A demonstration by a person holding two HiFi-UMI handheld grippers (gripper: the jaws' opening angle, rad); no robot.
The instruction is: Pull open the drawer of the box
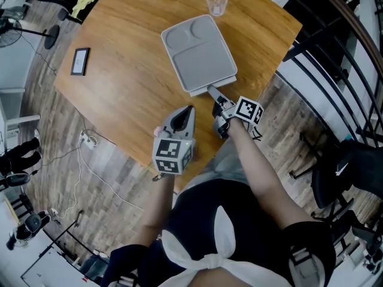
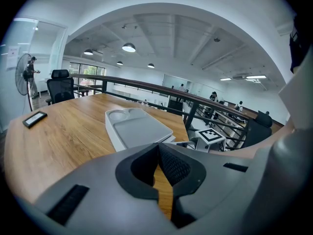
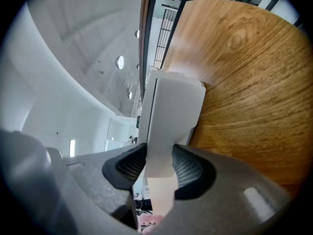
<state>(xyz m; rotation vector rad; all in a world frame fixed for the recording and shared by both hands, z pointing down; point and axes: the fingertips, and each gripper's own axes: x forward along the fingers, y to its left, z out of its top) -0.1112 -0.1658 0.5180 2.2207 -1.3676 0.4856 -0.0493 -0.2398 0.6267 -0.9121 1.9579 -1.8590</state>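
**woodgrain_42:** Going left to right across the wooden table (image 1: pixel 128 94). First up, a dark phone-ish slab (image 1: pixel 80 61) lying flat near the left edge, well apart from everything else?

**jawcam:** Yep. Next over, the left gripper (image 2: pixel 158 153), hanging above the table's near edge, short of the box and not touching it. Pads (image 2: pixel 175 168) clamped together at the tips with nothing between them, just wood grain through the slit below. Left marker cube (image 1: pixel 173 154) right behind it in the head view.

**woodgrain_42:** And the box itself?

**jawcam:** Flat grey box (image 1: pixel 198 52) on the table's right half, lid with a round dent and a bigger squarish one. Clear plastic cup (image 1: pixel 216 3) upright near its far end, not touching.

**woodgrain_42:** Drawer out yet?

**jawcam:** Can't tell how far. Only a pale lip along the box's near end, plus a thin white drawer handle (image 3: pixel 173 111) sticking out from it toward the person.

**woodgrain_42:** Right side then?

**jawcam:** Right gripper (image 3: pixel 159 164), rolled onto its side, aimed close to level at that near end. Both pads squeezing the drawer handle flat between them, so gripping, not loose. Right marker cube (image 1: pixel 249 110) just behind, then a bare forearm (image 1: pixel 263 166). Black railing (image 1: pixel 335 76) off past the table's right edge.
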